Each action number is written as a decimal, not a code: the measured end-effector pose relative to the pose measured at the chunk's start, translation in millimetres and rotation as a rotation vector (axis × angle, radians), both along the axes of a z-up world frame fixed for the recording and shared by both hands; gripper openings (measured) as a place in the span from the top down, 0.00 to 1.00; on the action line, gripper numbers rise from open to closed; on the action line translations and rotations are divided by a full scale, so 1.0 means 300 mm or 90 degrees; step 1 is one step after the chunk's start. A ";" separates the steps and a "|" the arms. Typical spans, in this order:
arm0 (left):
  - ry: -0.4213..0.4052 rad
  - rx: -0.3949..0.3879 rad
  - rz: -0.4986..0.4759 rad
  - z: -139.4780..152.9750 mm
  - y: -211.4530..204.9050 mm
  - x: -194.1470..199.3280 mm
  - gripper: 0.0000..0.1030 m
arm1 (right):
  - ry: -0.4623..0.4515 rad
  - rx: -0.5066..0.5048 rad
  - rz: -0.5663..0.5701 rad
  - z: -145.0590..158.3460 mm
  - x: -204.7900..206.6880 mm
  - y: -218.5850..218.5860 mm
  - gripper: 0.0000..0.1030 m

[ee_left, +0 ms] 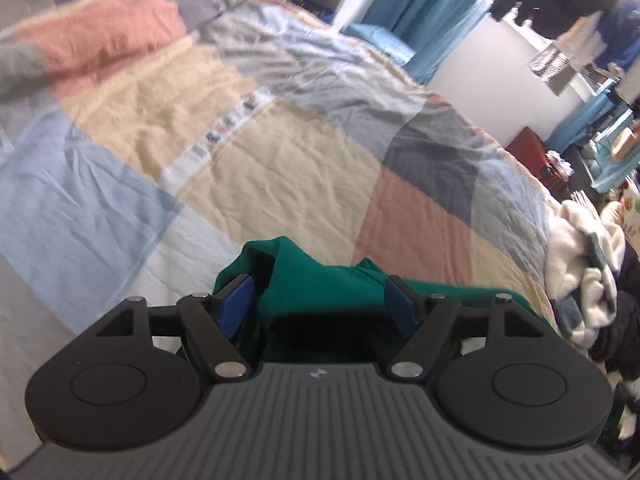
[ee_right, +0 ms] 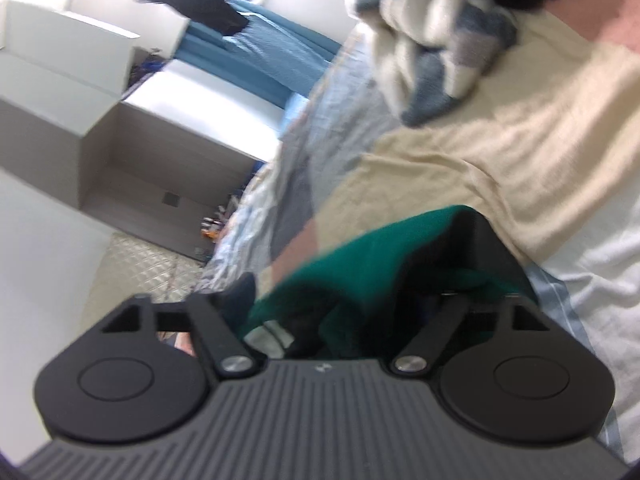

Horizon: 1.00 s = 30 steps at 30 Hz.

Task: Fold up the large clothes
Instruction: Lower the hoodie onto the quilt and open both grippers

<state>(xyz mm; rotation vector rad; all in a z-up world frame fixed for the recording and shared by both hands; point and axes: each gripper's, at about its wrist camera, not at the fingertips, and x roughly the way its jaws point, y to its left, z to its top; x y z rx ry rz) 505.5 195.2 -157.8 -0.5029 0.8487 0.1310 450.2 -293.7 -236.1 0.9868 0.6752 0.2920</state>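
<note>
The green garment (ee_left: 320, 284) lies bunched at the near edge of the bed (ee_left: 260, 168). The left gripper (ee_left: 320, 300) stands with jaws wide, cloth loose between them, unpinched; the right gripper (ee_right: 348, 292) is likewise spread over green folds. Released in a heap, the fold may slump open or snag a rising finger.

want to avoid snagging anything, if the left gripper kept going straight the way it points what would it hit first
Most likely the green garment, bunched between the open fingers of the left gripper. Past it lies the patchwork bedspread. Depth is hard to judge in this view.
</note>
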 end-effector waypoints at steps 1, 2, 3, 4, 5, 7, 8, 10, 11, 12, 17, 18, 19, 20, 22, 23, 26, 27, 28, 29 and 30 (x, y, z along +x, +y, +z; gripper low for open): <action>-0.007 0.006 -0.010 0.019 -0.011 -0.024 0.25 | -0.012 -0.006 0.006 0.013 -0.007 0.007 0.18; -0.013 0.016 -0.025 0.037 -0.027 -0.050 0.25 | -0.022 -0.012 0.008 0.026 -0.014 0.016 0.18; -0.019 0.029 -0.044 0.053 -0.046 -0.074 0.25 | -0.034 -0.019 0.014 0.039 -0.020 0.027 0.18; -0.030 0.052 -0.061 0.070 -0.073 -0.103 0.25 | -0.048 -0.030 0.031 0.054 -0.024 0.045 0.18; -0.038 0.077 -0.071 0.085 -0.101 -0.136 0.25 | -0.064 -0.044 0.056 0.072 -0.028 0.066 0.18; -0.048 0.079 -0.093 0.099 -0.137 -0.197 0.25 | -0.093 -0.079 0.094 0.107 -0.043 0.111 0.18; -0.051 0.069 -0.104 0.102 -0.154 -0.225 0.25 | -0.110 -0.096 0.112 0.124 -0.055 0.133 0.18; -0.057 0.078 -0.132 0.100 -0.200 -0.275 0.25 | -0.134 -0.121 0.135 0.142 -0.079 0.168 0.18; -0.058 0.096 -0.148 0.095 -0.232 -0.295 0.25 | -0.140 -0.129 0.144 0.141 -0.088 0.180 0.18; -0.056 0.114 -0.161 0.081 -0.264 -0.305 0.25 | -0.139 -0.137 0.152 0.138 -0.091 0.190 0.19; -0.050 0.127 -0.212 0.000 -0.404 -0.311 0.26 | -0.123 -0.232 0.169 0.130 -0.089 0.215 0.28; -0.045 0.118 -0.213 -0.018 -0.421 -0.296 0.26 | -0.123 -0.252 0.169 0.130 -0.089 0.216 0.32; -0.041 0.113 -0.212 -0.035 -0.440 -0.278 0.26 | -0.120 -0.270 0.169 0.128 -0.086 0.217 0.32; -0.038 0.114 -0.214 -0.050 -0.460 -0.259 0.27 | -0.119 -0.289 0.169 0.126 -0.086 0.220 0.34; -0.032 0.128 -0.223 -0.073 -0.494 -0.216 0.27 | -0.104 -0.333 0.171 0.112 -0.074 0.228 0.49; -0.029 0.138 -0.224 -0.082 -0.508 -0.194 0.27 | -0.089 -0.348 0.171 0.100 -0.068 0.229 0.54; -0.014 0.152 -0.220 -0.107 -0.519 -0.112 0.27 | -0.059 -0.391 0.164 0.060 -0.055 0.230 0.57; -0.007 0.158 -0.216 -0.116 -0.521 -0.084 0.27 | -0.055 -0.408 0.158 0.051 -0.049 0.234 0.57; 0.000 0.164 -0.214 -0.127 -0.522 -0.063 0.27 | -0.052 -0.420 0.156 0.041 -0.040 0.237 0.58; 0.008 0.166 -0.213 -0.140 -0.522 -0.043 0.27 | -0.046 -0.423 0.154 0.032 -0.030 0.241 0.58; 0.015 0.164 -0.213 -0.152 -0.518 -0.021 0.27 | -0.036 -0.418 0.151 0.016 -0.016 0.241 0.58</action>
